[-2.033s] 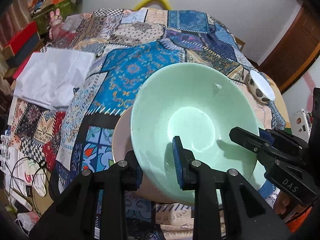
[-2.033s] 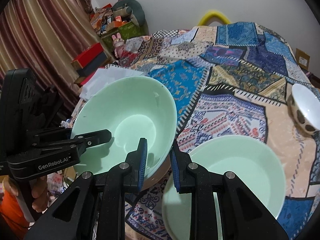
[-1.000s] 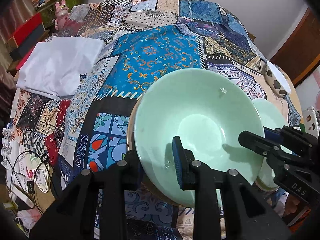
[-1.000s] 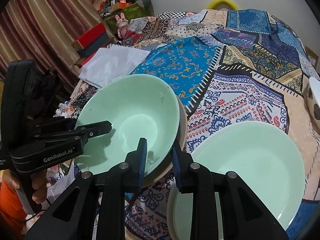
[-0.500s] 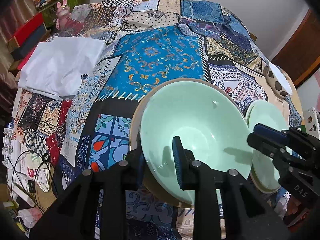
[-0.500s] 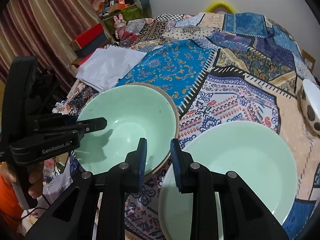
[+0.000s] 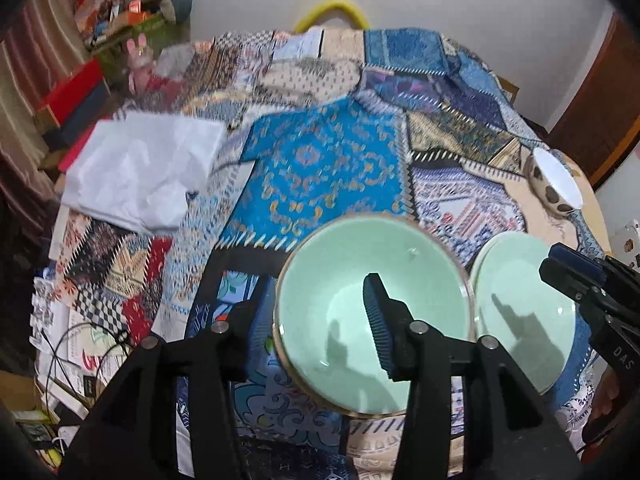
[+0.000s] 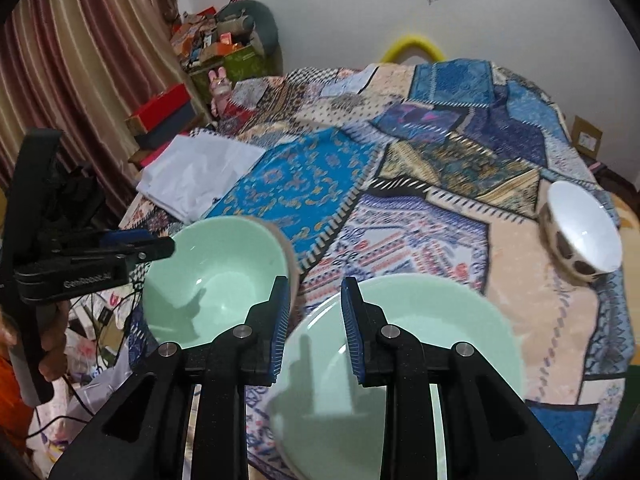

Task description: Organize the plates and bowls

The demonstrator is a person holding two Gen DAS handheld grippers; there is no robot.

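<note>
A mint green bowl [image 7: 360, 296] sits inside a beige bowl on the patchwork cloth; it also shows in the right wrist view [image 8: 216, 280]. My left gripper [image 7: 316, 320] is open, its fingers straddling the bowl's near rim, one inside and one outside. A mint green plate [image 7: 516, 300] lies just right of the bowl, also seen in the right wrist view [image 8: 420, 340]. My right gripper [image 8: 312, 320] is open and empty above the gap between bowl and plate. A white bowl with brown spots [image 8: 580, 232] lies tilted at the right; it also shows in the left wrist view [image 7: 554, 184].
A folded white cloth [image 7: 140, 168] lies on the left of the table. Boxes and clutter [image 8: 168, 116] stand beyond the left edge by a curtain. Cables and papers [image 7: 80, 344] lie below the near left edge.
The green bowl came down into the beige bowl and my left gripper opened off its rim. My right gripper opened wider and drew back from the plate.
</note>
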